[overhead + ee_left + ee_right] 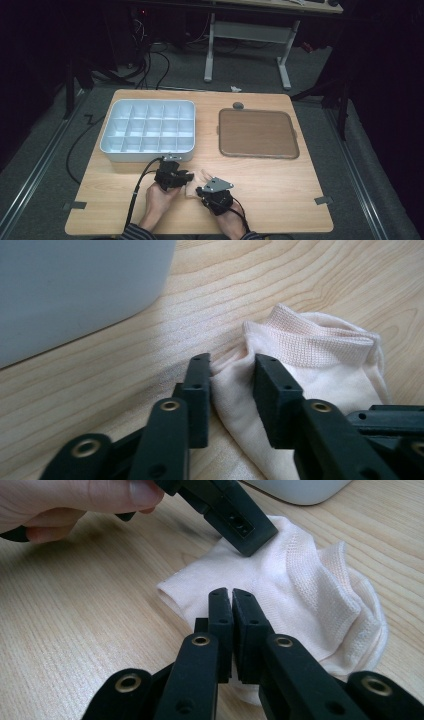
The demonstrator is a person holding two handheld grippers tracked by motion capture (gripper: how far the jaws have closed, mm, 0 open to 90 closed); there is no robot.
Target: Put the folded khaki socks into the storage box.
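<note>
Right tool [230,596]: jaws nearly together, tips pinching a thin fold of the cream sock [310,605] at its near edge. Sock lies crumpled on the wooden tabletop [75,630], ribbed cuff bunched toward the right. Left tool [235,522] comes in from the top, one black jaw resting on the sock's far side. Hand [75,502] at top left. Pale grey bin [300,487] corner at top.

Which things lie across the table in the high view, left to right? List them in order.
Divided grey tray → left gripper → pale sock → right gripper → brown board.
</note>
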